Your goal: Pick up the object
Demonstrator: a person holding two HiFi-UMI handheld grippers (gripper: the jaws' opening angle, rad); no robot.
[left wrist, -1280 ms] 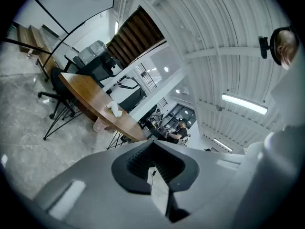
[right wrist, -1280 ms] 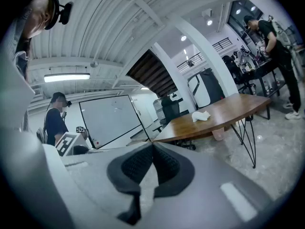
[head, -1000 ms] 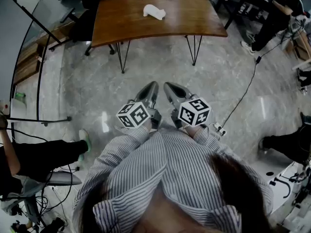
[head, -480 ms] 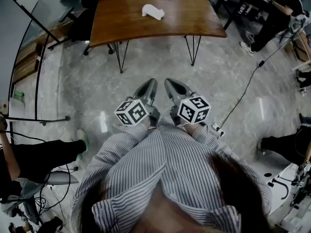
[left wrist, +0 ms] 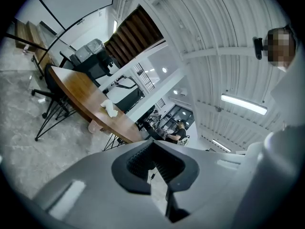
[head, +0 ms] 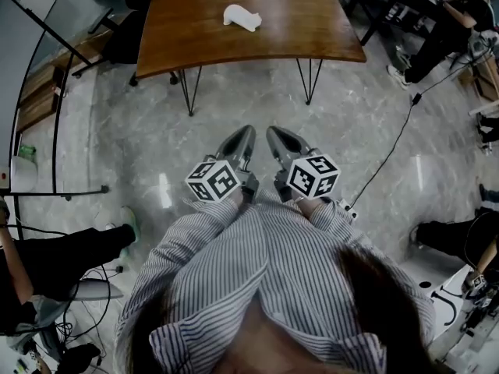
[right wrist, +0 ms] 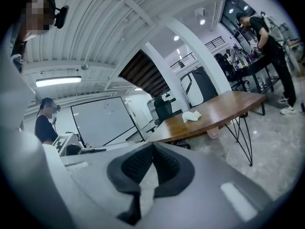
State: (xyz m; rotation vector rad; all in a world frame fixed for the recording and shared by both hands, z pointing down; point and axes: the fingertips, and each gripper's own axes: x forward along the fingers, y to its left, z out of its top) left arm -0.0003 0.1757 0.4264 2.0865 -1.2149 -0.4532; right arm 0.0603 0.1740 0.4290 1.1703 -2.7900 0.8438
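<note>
A small white object [head: 241,17] lies on the brown wooden table [head: 296,29] at the far side of the room; it also shows as the white object [left wrist: 111,110] in the left gripper view and the white object [right wrist: 191,116] in the right gripper view. Both grippers are held close to the person's chest, well short of the table. My left gripper [head: 242,135] has its jaws closed together with nothing between them. My right gripper [head: 274,135] sits beside it, jaws also closed and empty.
Marble floor lies between me and the table, whose thin black legs [head: 310,80] stand at its front. A black cable [head: 394,142] runs across the floor at the right. A seated person [head: 62,248] is at my left, another person [head: 440,29] at the far right.
The view has shifted slightly, with the table and white object sitting a little lower in the picture. Both grippers stay shut in about the same place.
</note>
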